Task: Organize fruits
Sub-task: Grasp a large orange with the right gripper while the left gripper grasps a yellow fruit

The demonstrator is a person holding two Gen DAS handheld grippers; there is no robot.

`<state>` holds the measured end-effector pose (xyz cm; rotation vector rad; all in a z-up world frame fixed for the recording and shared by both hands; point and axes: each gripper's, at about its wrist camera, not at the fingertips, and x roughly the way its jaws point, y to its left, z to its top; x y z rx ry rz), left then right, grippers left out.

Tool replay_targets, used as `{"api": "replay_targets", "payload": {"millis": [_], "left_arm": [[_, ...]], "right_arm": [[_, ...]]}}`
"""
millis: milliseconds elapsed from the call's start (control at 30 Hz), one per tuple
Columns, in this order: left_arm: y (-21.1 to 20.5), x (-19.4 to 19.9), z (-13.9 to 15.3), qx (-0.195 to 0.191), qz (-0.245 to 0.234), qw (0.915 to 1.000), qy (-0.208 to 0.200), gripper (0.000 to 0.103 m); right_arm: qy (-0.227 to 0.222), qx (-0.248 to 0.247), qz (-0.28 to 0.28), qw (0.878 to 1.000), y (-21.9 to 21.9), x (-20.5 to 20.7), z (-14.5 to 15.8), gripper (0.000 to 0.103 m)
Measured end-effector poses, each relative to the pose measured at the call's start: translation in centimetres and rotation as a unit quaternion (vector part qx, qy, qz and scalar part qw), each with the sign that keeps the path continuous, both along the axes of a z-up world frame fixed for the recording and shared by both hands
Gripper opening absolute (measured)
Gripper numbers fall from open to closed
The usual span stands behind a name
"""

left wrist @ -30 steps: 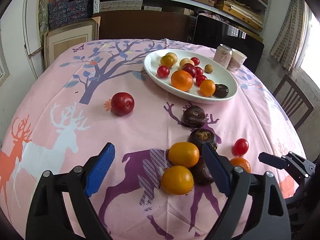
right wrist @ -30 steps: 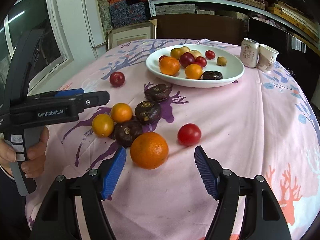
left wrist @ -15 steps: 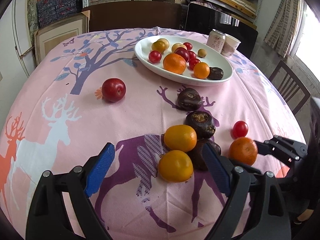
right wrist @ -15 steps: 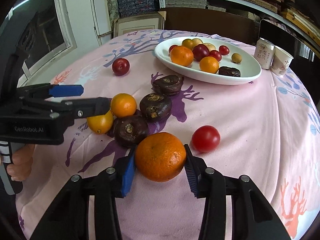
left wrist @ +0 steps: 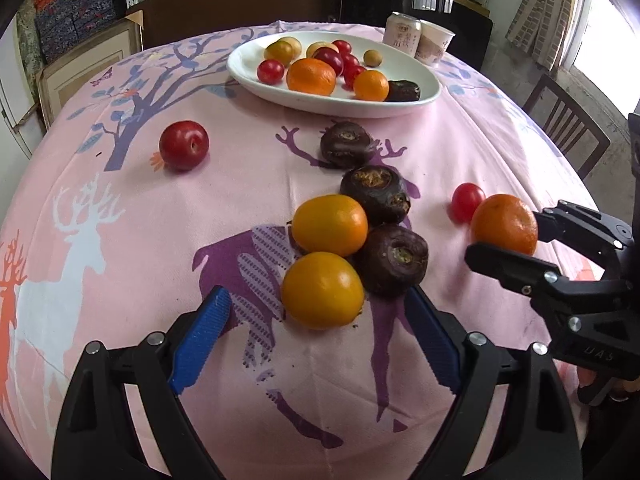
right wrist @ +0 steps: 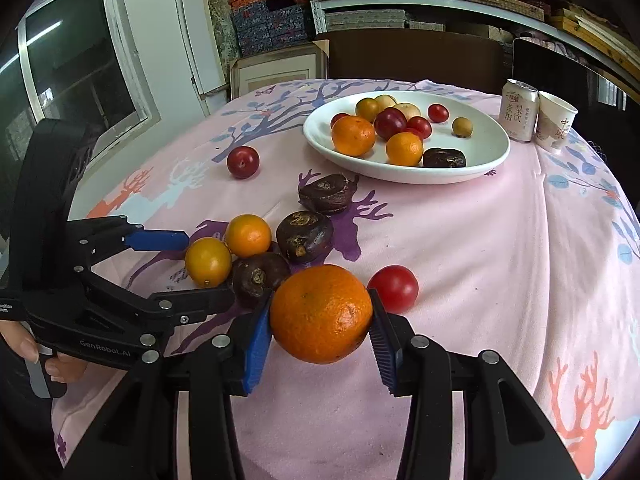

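right gripper clamped on orange | left gripper fingers apart, empty | risk: round orange slips, rolls off tabletop

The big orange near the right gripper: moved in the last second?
Yes. The right gripper closed on the big orange, carrying it nearer the red tomato.

Plate at table's far side, can and cup right of it, loose fruit cluster nearer.
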<state>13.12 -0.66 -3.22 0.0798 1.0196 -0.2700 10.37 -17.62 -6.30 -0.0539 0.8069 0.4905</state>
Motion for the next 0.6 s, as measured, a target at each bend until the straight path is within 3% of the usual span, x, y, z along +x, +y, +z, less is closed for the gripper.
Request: {"api": "replay_targets", "payload": {"millis": [167, 300, 400, 600], "left_arm": [[0.2, 0.2, -0.5, 0.0, 0.0, 1.0, 0.0, 0.074], [-0.1, 0.3, -0.5, 0.015, 0.002, 0.9997, -0.02, 0.059], [-0.4, 0.1, -0.4, 0.005, -0.018, 0.9995, -0.025, 0.039], [0.1, 0.3, 0.3, -0.006, -0.004, 0.9992, -0.039, 0.038]], "right_arm": [[-0.001, -0.003, -0.003, 1.0, 0.0, 0.0, 0.0, 0.046], [-0.001, -0.005, -0.003, 1.0, 0.1, 0.0, -0.1, 0.046], [-0.002, -0.002, -0.004, 1.0, 0.1, 0.1, -0.1, 0.046], [0.0, 0.01, -0.018, 1.0, -0.5, 0.7, -0.4, 0.046]]}}
